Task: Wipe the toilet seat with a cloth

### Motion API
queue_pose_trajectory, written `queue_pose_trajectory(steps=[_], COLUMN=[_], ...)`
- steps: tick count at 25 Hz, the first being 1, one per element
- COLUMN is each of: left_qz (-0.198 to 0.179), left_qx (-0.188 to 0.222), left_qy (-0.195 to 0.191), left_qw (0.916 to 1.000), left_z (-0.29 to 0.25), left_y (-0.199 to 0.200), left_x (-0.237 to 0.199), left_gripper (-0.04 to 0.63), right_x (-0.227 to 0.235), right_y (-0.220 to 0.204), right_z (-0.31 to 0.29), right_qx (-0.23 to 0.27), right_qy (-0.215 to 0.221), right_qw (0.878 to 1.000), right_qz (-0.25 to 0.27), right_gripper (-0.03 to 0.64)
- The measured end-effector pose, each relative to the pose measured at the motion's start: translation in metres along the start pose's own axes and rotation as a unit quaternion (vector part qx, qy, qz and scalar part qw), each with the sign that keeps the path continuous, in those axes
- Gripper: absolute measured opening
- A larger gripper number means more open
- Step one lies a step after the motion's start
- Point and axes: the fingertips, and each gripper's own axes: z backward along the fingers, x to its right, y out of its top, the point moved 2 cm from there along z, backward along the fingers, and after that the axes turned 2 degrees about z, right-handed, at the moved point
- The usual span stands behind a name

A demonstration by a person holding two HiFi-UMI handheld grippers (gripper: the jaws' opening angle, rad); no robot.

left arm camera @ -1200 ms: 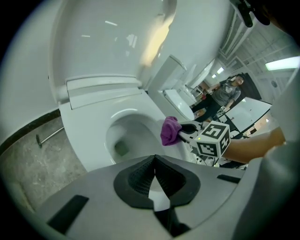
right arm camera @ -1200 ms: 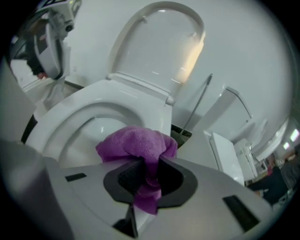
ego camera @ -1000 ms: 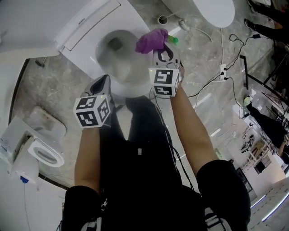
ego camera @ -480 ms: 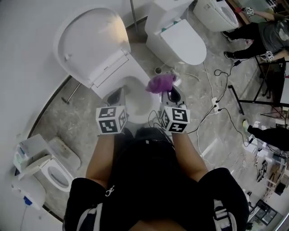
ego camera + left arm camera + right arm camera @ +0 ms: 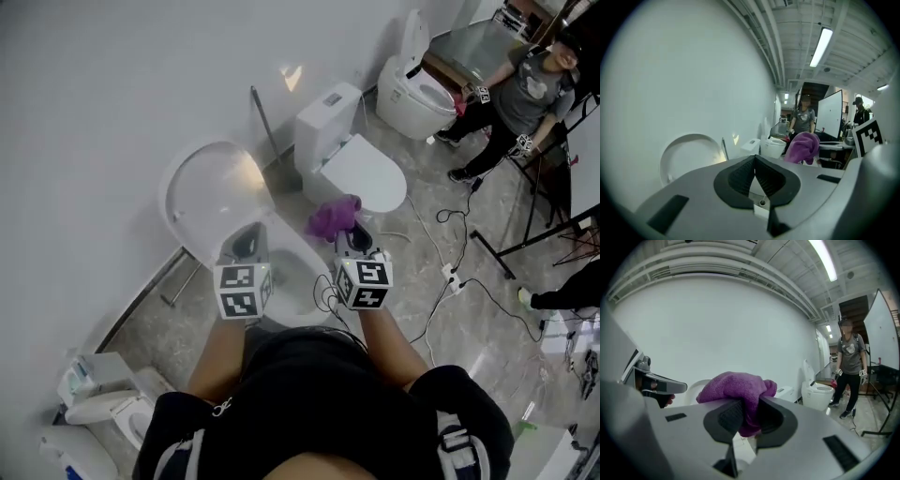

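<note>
Marbled grey floor (image 5: 141, 328) and white wall behind an open-lidded toilet (image 5: 291, 267). Pinched a purple cloth (image 5: 333, 217) in the right gripper (image 5: 353, 232), up above the bowl's right side. Had the left gripper (image 5: 246, 239) alongside, jaws pressed together on nothing.

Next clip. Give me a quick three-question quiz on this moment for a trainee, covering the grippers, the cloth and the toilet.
1. True or false: the right gripper is shut on the purple cloth.
2. Pick one. The left gripper's jaws are: A) wide apart; B) together, with nothing between them; C) clamped on a brush.
3. Fill in: the lid of the toilet nearest the person stands ____.

Key: 1 true; 2 B; 3 raised.
</note>
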Motion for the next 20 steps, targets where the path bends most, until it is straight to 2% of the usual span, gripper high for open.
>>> queue_pose_trajectory(steps=[3,5,10,13,16,20], left_qz=[0.045,0.060,0.052,0.051,0.045,0.018], left_qx=[-0.012,-0.009,-0.008,-0.008,-0.015,-0.023], left_qy=[-0.015,-0.018,-0.004,-0.004,-0.011,-0.014], left_qw=[0.9988,0.9980,0.9986,0.9987,0.9988,0.9995], left_z=[0.006,0.009,0.008,-0.003,-0.014,-0.022], left_y=[0.018,0.033,0.052,0.057,0.058,0.054], left_x=[0.003,0.000,-0.016,-0.022,-0.020,-0.012], left_gripper=[0.009,0.009,0.009,0.009,0.009,0.009], right_x=[-0.005,-0.008,-0.016,-0.022,-0.022,-0.012], right_y=[0.012,0.025,0.059,0.073,0.072,0.070], right_z=[0.000,-0.004,-0.020,-0.028,-0.033,-0.033], right_qx=[-0.021,-0.019,0.012,0.029,0.025,0.029], right_qy=[-0.004,-0.003,0.005,0.018,0.024,0.015], right_qw=[1.000,0.999,0.999,0.999,0.999,0.999], right_qz=[-0.022,-0.030,-0.036,-0.021,-0.017,-0.030], right_gripper=[0.061,0.061,0.061,0.061,0.061,0.061])
